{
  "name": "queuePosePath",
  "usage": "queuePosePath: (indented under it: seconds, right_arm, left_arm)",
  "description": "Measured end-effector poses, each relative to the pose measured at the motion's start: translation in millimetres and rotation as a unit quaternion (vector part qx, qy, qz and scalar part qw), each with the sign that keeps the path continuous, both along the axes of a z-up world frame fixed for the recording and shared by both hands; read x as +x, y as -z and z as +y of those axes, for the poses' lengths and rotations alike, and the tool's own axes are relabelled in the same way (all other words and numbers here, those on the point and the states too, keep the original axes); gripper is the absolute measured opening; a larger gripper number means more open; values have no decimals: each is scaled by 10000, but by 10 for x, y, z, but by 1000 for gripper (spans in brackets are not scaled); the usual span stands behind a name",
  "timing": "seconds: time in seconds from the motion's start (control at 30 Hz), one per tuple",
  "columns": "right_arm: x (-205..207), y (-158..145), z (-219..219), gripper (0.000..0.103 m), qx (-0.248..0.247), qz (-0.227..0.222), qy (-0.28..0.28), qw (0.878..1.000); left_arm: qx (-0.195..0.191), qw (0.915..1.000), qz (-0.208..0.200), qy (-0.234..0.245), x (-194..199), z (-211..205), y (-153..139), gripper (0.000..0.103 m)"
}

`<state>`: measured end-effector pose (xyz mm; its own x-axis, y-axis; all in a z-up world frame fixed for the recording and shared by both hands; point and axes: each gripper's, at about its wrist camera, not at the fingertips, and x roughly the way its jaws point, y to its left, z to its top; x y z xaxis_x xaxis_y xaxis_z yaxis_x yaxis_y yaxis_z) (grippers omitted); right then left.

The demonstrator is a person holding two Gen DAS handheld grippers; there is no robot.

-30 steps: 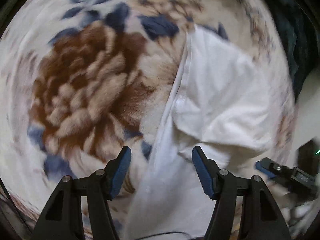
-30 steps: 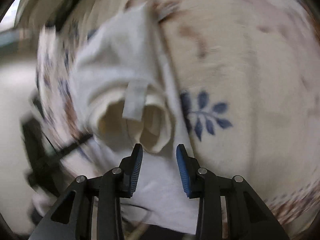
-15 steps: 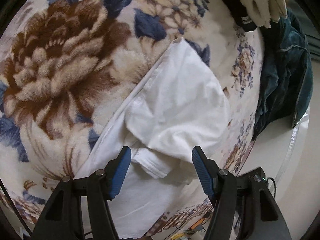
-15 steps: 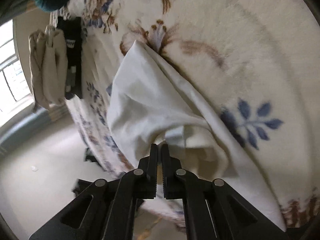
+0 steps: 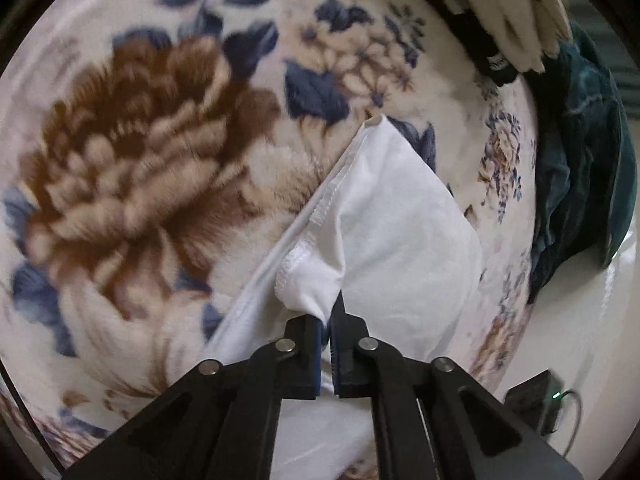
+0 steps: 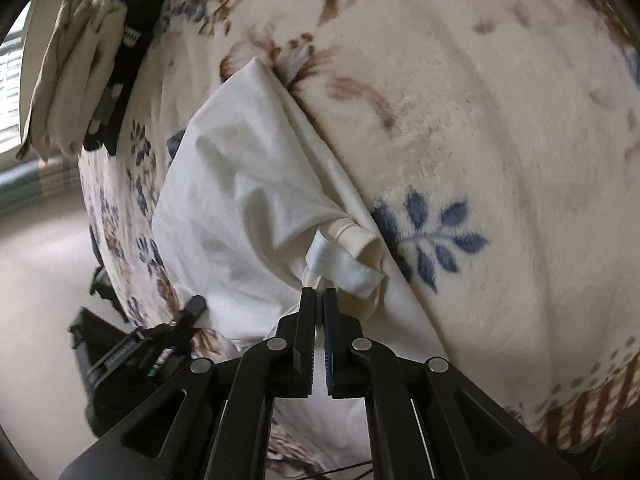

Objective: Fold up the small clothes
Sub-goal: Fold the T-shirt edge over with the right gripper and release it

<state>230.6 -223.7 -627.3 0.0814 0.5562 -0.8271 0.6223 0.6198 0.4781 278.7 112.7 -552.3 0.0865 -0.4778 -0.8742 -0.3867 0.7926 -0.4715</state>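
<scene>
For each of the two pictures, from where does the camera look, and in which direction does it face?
Left wrist: sits on the left tongs, looks steeply down along them at the white garment on the floral blanket; only its own tongs show, shut on a fold.
Right wrist: sits on the right tongs, looks steeply down; own tongs pinch the garment by its cuff.
Shared: the garment, blanket, and hanging beige cloths.

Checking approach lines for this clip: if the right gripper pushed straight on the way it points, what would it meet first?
The right gripper is already shut on the white garment, so it would press that bunched fabric down first, then probably the floral blanket beneath; depth is unclear.
</scene>
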Motion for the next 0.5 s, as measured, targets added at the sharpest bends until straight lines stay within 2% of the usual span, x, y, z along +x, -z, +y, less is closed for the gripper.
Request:
queuePosePath:
  seconds: [0.17, 0.3, 0.4, 0.43, 0.47, 0.5]
  right_arm:
    - [60, 28, 116, 4, -370, 124, -381, 9985]
    - [87, 21, 175, 4, -836, 311, -844, 9924]
    - [78, -69, 98, 7, -676, 301, -801, 9940]
    - [61, -120, 24, 21, -624, 214, -624, 9959]
    - [24, -138, -64, 32, -585, 165, -465, 9971]
    - [0, -166, -162, 49, -499, 100, -193, 9985]
  left_arm:
    - [171, 9993, 294, 169, -36, 25, 133, 2]
    - [88, 9992, 296, 239, -22, 46, 14, 5]
    - [79, 9980, 345, 524, -48, -6, -64, 6]
    - [87, 9976, 363, 586, -71, -17, -79, 7]
    - [99, 9973, 385, 612, -89, -23, -87, 16]
    - [120, 9971, 408, 623, -107, -23, -99, 33]
